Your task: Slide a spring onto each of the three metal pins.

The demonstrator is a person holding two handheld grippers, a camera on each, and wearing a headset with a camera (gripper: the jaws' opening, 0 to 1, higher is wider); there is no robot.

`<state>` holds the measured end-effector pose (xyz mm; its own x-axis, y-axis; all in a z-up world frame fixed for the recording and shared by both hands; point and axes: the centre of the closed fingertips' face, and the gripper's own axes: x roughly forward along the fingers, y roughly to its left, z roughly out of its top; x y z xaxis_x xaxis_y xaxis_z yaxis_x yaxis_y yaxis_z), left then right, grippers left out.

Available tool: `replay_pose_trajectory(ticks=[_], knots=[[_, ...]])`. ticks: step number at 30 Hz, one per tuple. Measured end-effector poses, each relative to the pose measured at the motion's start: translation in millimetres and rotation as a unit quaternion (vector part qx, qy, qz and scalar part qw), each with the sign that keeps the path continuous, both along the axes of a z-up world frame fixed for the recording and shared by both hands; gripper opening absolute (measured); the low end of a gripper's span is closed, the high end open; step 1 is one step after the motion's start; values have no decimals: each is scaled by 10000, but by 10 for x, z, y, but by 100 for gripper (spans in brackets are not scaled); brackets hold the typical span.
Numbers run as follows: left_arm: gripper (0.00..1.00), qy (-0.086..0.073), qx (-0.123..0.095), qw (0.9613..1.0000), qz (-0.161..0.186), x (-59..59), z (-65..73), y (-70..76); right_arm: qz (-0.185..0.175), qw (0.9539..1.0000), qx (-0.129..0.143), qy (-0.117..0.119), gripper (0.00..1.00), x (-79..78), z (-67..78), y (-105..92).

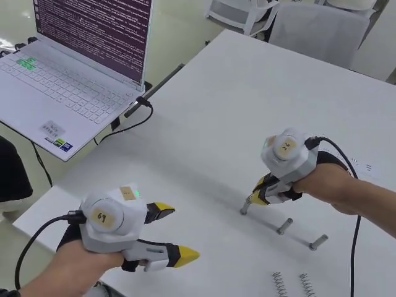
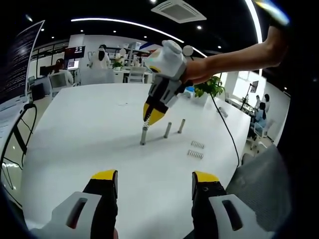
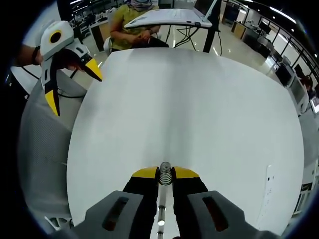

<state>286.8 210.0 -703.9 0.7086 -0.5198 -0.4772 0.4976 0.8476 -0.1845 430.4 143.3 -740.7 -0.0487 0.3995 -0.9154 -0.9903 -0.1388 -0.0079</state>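
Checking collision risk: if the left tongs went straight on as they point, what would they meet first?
Probably the nearest pin, where the right tongs hold a spring; depth is unclear.

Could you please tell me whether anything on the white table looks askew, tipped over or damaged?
Nothing stands out. The three short metal pins stand upright in a row on the white table, two loose coiled springs lie side by side near them, and the right gripper holds a third spring over the end pin.
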Motion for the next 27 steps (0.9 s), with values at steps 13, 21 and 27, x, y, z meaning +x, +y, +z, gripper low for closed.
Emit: replay_pose_trajectory(ticks=[13, 21, 27], knots=[[55, 18, -22, 10000, 26, 29, -13, 18, 63, 9999, -134, 14, 8, 32, -77, 22], [55, 24, -29, 10000, 43, 43, -18, 23, 192, 9996, -228, -20, 8, 8, -122, 40], [55, 14, -30, 10000, 53, 54, -6, 22, 261, 9992, -298, -13, 8, 5, -178, 47]])
